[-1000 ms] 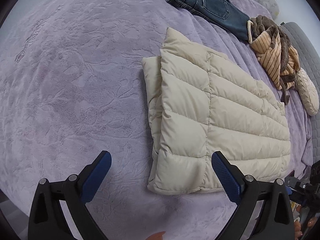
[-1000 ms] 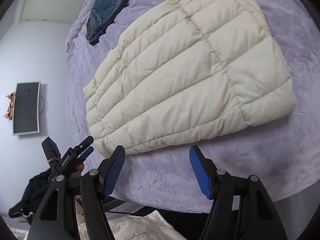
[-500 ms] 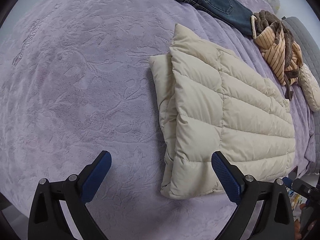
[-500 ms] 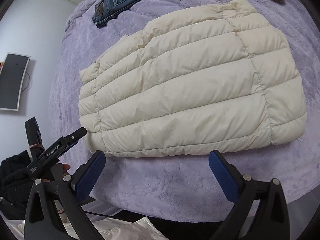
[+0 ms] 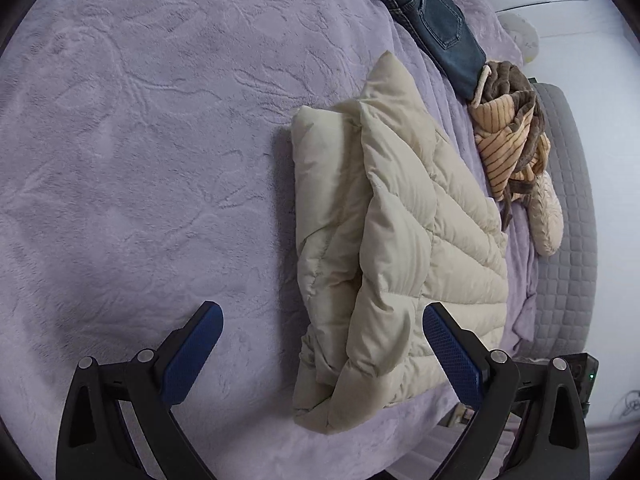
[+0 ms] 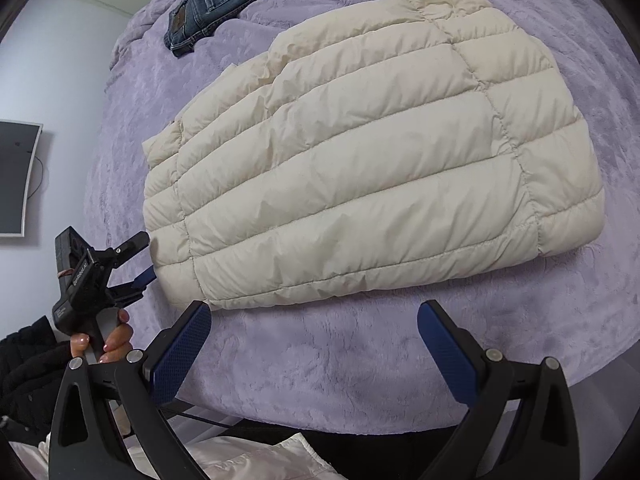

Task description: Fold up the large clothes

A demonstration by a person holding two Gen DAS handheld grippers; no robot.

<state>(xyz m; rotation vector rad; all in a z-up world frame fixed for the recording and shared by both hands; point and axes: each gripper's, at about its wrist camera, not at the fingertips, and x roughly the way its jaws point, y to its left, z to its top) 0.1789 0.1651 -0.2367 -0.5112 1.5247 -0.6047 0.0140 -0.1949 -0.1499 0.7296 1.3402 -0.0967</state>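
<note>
Jacket (image 5: 396,248), cream and quilted, lies folded on the purple blanket (image 5: 140,140) with both grippers held off it.

Seen from the left wrist, the left gripper (image 5: 322,344) has its jaws wide apart and empty, its right blue pad close beside the jacket's near corner, where the folded layers gape a little. The right gripper (image 6: 314,346) is likewise spread wide and holds nothing, hovering over bare blanket just short of the jacket's long near edge. In the right wrist view the other gripper shows at the jacket's left corner, gripped by a hand (image 6: 116,338) (whether its tips touch the fabric I cannot tell). Jeans (image 5: 424,20) and a striped brown garment (image 5: 508,136) lie farther back on the blanket, apart from the jacket.
</note>
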